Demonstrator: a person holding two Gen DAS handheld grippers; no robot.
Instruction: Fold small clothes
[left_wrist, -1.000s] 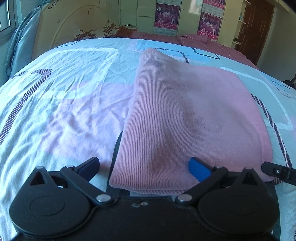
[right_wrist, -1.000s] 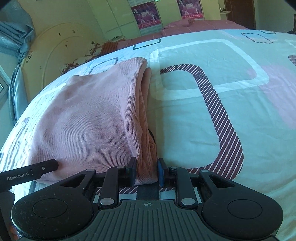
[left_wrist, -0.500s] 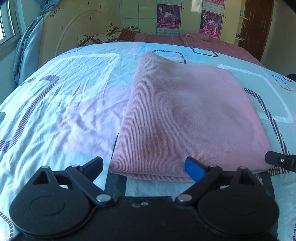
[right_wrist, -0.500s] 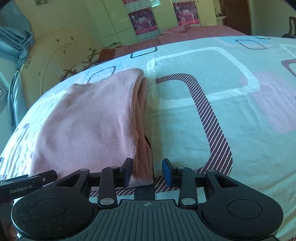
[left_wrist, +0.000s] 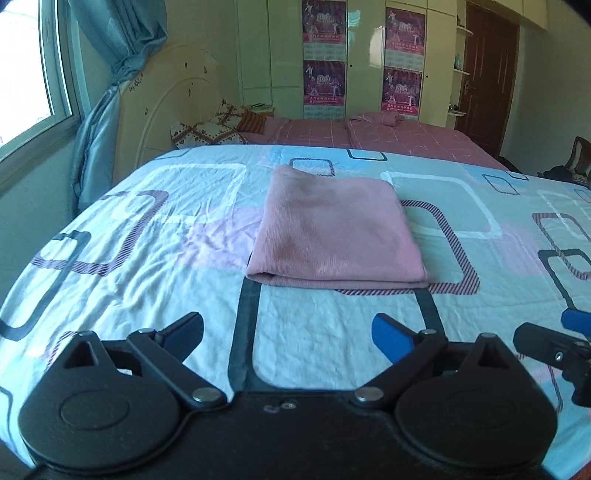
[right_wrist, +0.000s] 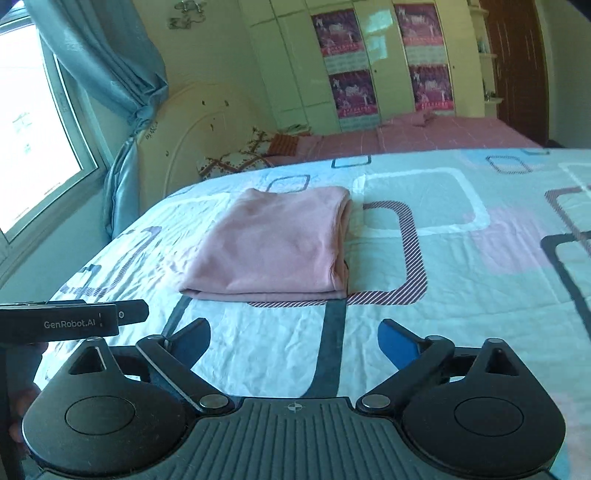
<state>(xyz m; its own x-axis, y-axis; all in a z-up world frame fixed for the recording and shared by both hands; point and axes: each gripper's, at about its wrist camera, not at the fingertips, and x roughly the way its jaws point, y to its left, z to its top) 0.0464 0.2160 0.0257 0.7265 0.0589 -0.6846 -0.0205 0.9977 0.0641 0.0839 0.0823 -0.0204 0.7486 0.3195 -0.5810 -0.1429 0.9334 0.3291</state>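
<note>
So starting at the left: there's a window (left_wrist: 26, 81) with a blue curtain (left_wrist: 110, 74) tied back, then the pale headboard (left_wrist: 173, 107) behind the bed. The left gripper (left_wrist: 288, 332) hovers low over the patterned bedsheet (left_wrist: 147, 280), fingers spread wide with nothing between them. Past it, roughly mid-bed, the pink garment (left_wrist: 336, 232) lies flat as a neat folded rectangle, near edge facing the camera, well clear of both tools (the layered fold edges show best in the right wrist view, stacked along its right side). Further right, the right gripper (right_wrist: 295, 339) is also splayed open and empty, sitting just beside the left one, whose side pokes into the right wrist view's left edge. Judging by how things lie, the fold looks basically done, so the risk now is mostly undoing it. If either tool goes back in low, an open finger could catch that loose near edge and drag the top layer off square. The sheet is wrinkly and soft too, so pressing down nearby could tug the fabric underneath and skew the stack. Another pinch at one corner only would likely make it sag open.
</note>
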